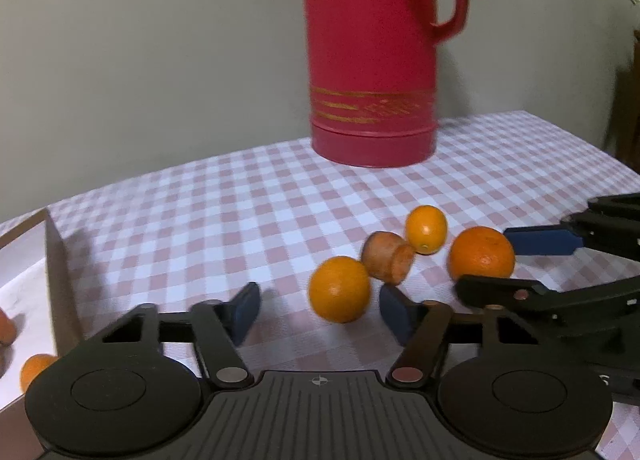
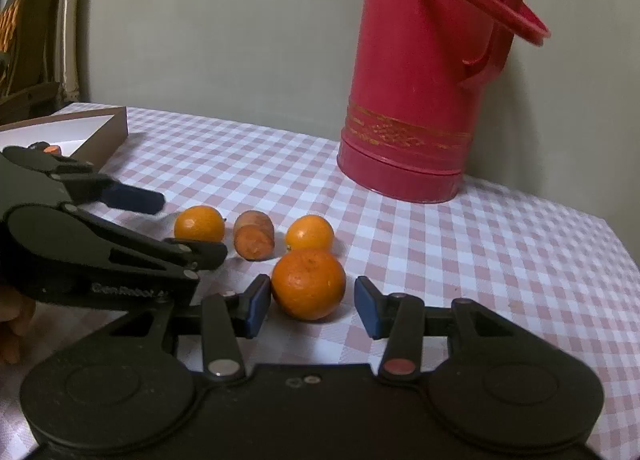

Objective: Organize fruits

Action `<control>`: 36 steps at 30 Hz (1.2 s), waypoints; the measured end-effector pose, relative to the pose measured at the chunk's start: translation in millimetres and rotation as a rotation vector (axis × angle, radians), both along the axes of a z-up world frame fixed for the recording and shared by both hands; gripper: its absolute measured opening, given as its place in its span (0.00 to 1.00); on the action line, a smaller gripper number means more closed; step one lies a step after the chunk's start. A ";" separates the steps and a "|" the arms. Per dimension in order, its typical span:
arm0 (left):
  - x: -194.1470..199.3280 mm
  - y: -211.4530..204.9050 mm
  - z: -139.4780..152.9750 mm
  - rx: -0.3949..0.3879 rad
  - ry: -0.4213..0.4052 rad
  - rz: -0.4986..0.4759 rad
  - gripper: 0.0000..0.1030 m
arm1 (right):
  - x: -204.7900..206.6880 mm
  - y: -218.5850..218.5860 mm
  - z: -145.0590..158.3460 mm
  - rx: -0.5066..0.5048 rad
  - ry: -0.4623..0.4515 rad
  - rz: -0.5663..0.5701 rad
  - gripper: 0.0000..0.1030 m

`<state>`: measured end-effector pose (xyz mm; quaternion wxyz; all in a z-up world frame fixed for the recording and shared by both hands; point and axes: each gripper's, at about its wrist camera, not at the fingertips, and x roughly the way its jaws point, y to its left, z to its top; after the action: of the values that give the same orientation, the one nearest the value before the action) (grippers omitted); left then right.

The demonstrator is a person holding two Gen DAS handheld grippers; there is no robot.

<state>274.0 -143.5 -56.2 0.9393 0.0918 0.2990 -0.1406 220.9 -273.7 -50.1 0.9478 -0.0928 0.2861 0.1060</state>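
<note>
**Operator:** Starting with the left wrist view: my left hand-held gripper is open, and a small orange sits between its blue pads without either one pressing on it. It lies dead ahead on the checked counter, a little closer to the right pad.

**Spotter:** What sits behind it?

**Operator:** A carrot stub just beyond, its cut face turned toward me, then a kumquat. Off to the right, the bigger orange sits between the pads of my right hand-held gripper, reaching in from that side. A red flask stands well back. The box is at the left edge, with fruit already in it.

**Spotter:** And the right wrist view?

**Operator:** Here the right hand-held gripper is open around the bigger orange. The left pad looks to be just at the skin; the right pad stands clear. The left hand-held gripper comes in from the left beside the small orange. The box lies far left.

**Spotter:** So each hand has its own fruit?

**Operator:** I'd judge so. Each one is straight ahead and round, so no axis to line up; squeezing is what remains.
</note>
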 end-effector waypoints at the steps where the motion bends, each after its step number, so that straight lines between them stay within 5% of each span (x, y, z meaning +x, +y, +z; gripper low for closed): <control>1: -0.3 -2.7 -0.1 -0.004 0.000 -0.008 0.48 | 0.6 -0.8 -0.5 0.007 0.004 0.002 0.34; 4: -3.9 -9.7 0.3 0.003 -0.011 -0.026 0.32 | 1.7 -1.5 -1.1 0.016 0.012 0.006 0.31; 17: -34.6 -3.4 14.4 -0.017 -0.069 0.005 0.32 | -16.1 -12.5 12.1 0.039 -0.023 -0.025 0.30; 36: -140.9 35.4 37.2 -0.035 -0.131 0.062 0.32 | -115.9 -3.8 36.8 0.032 -0.070 -0.035 0.30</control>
<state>133.1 -108.0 -19.0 0.9622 0.0749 0.2373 -0.1105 105.1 -277.4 -13.3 0.9603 -0.0762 0.2524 0.0908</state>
